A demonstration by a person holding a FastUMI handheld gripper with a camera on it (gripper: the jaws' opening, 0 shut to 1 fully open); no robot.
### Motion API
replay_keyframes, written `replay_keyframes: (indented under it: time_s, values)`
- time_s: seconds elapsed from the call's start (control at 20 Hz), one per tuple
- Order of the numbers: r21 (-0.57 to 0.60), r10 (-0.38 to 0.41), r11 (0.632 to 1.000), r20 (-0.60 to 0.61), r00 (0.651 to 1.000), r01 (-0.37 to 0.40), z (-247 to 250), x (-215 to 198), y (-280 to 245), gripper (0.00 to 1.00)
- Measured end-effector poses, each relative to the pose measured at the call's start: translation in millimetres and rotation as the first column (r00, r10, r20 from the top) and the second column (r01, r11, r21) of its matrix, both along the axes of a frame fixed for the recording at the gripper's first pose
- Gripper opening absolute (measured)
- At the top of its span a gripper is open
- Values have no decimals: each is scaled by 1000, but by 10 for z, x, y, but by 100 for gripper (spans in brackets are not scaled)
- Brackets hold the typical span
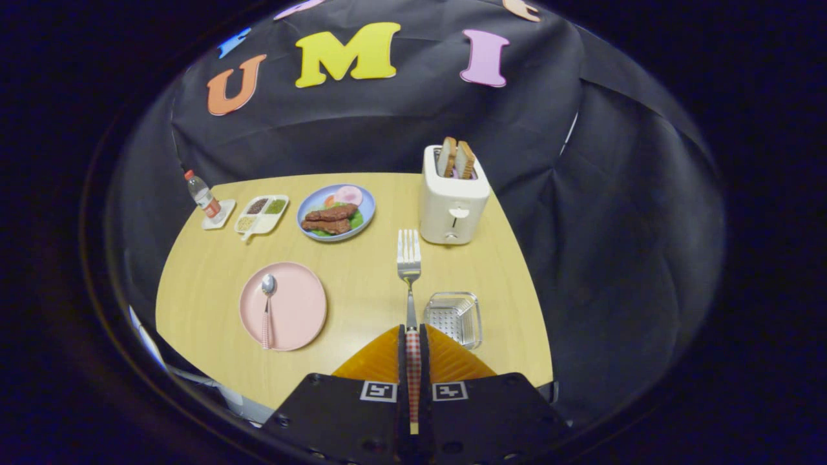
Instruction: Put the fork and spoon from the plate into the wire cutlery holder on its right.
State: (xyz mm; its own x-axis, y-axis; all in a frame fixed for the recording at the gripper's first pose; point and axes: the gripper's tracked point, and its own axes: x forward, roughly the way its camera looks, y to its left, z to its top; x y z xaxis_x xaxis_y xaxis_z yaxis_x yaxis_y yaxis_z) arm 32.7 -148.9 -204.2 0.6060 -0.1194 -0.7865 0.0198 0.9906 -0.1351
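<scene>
My gripper [412,336] is shut on the fork [409,258], pinching its red-checked handle between both fingers. The fork's tines point straight ahead, above the wooden table [362,265]. The wire cutlery holder [454,318] sits on the table just to the right of the fingers, below the fork's level. A pink plate [294,307] lies to the left of the fingers. On it rests the spoon [267,309], bowl pointing away, with a red-checked handle.
A white toaster [452,203] with two bread slices stands beyond the holder. A blue plate of food [337,212], a divided condiment tray [261,214] and a small bottle [203,196] line the table's far side.
</scene>
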Motion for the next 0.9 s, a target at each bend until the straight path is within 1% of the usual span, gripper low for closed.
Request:
replay_keyframes:
  time_s: [0.15,0.2,0.35,0.45,0.65,0.8,0.9]
  values:
    - [-5,-6,1000,-60,998,5,-40,-73,-214,5]
    - [2,1,1000,-99,995,-1,-98,-120,-254,5]
    - [60,-13,998,-194,981,25,-203,-167,-338,5]
    - [31,-27,999,-244,969,36,-318,-172,-502,5]
    - [38,-43,997,-368,929,61,-499,-198,-640,5]
    - [59,-39,996,-445,895,72,-588,-184,-672,5]
    - [70,-33,995,-491,871,77,-633,-142,-689,7]
